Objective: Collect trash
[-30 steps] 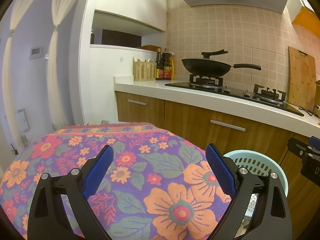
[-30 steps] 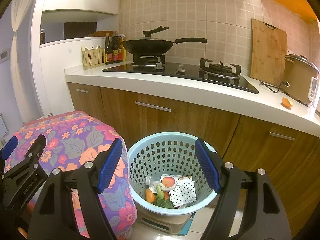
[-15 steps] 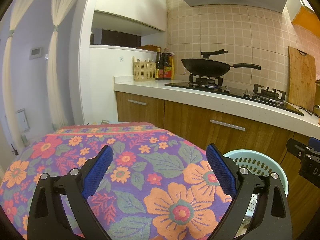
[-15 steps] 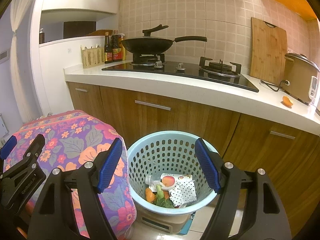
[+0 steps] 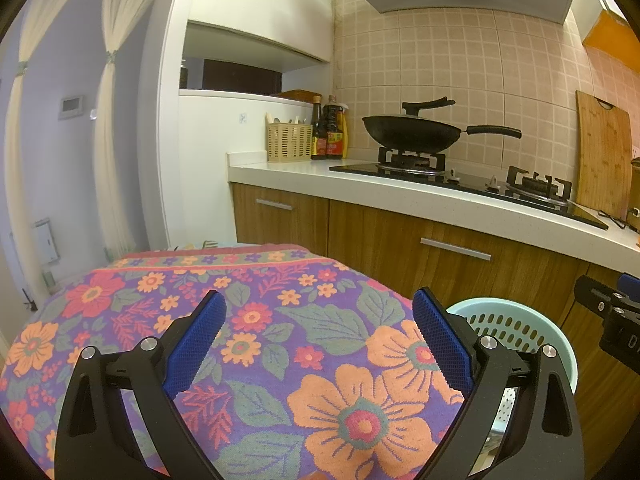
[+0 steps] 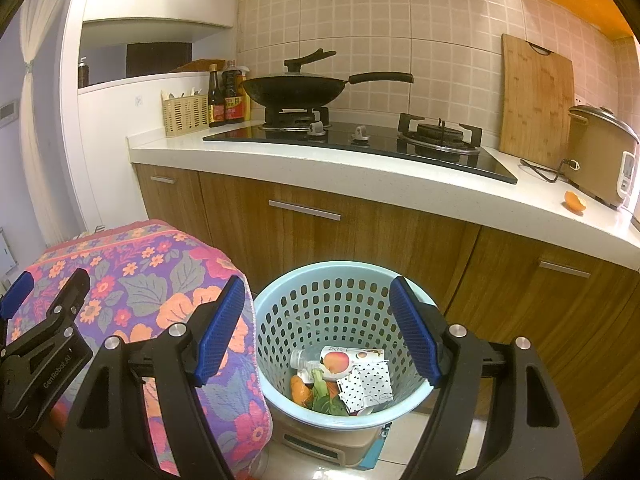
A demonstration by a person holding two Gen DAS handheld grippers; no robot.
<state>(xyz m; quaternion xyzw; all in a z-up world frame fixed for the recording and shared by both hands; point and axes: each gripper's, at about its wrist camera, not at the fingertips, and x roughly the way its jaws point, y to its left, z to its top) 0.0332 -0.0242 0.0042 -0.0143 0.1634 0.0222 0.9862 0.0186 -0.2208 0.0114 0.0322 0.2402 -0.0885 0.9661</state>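
1. Left gripper [image 5: 318,340]: black plastic frame with triangular cut-outs; two blue ribbed pads [image 5: 194,344]; silver screws near each pad base.
2. Right gripper [image 6: 318,332]: same build, black frame, blue pads [image 6: 222,330], silver screws.
3. Right view, 9 o'clock: left gripper side-on, white "GenRobot.AI" lettering.

Floral cloth [image 5: 256,344] covers table; countertop [image 6: 360,176] carries orange peel [image 6: 575,201].
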